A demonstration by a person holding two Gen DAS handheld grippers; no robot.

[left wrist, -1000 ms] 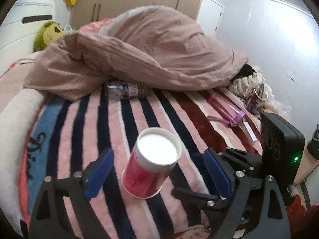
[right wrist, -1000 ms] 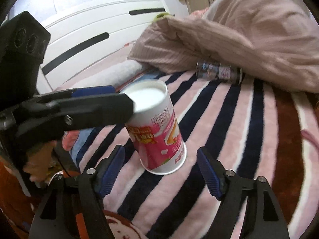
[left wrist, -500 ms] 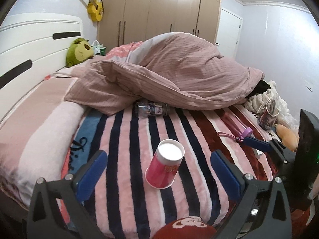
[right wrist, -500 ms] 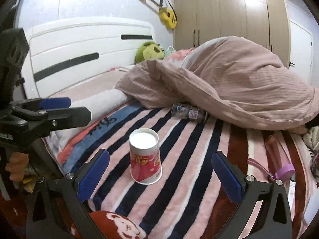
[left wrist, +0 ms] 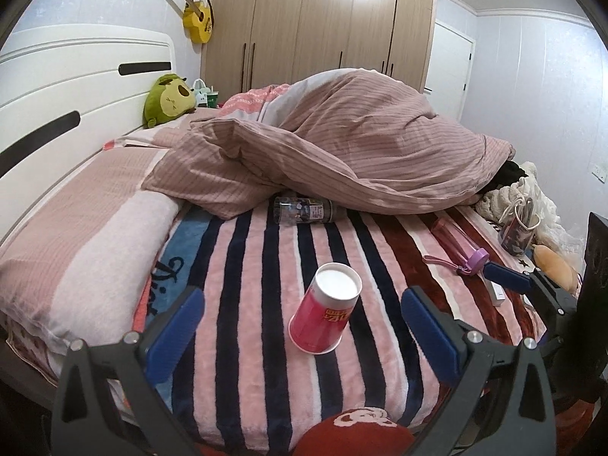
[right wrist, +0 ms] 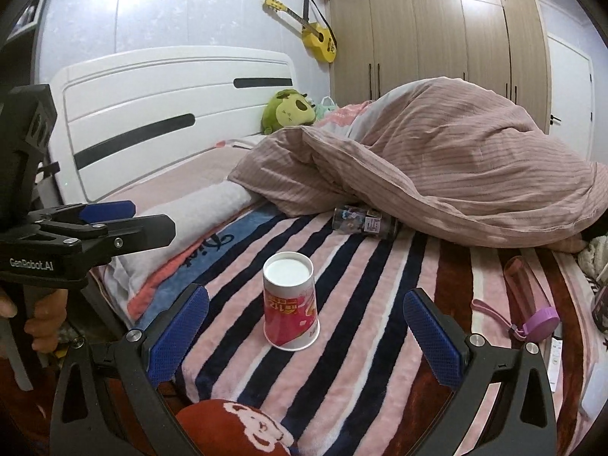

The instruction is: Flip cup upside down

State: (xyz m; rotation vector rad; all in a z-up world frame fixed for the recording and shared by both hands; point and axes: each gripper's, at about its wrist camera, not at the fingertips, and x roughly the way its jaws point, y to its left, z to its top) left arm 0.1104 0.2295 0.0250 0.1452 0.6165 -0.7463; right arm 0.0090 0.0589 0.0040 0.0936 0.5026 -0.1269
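Cup [left wrist: 326, 307] sitting mouth-down on striped blanket [left wrist: 258, 372], ahead of and between both claws. Left claw [left wrist: 302, 326] and right claw [right wrist: 306, 326] backing away, gaping wide, gripping nothing. Looking like flip finished.

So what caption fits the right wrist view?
Cup upside down on striped blanket, open right gripper hovering before it.

Bare blanket [right wrist: 364, 345] around cup [right wrist: 290, 300]; bottle [right wrist: 364, 223] beyond.
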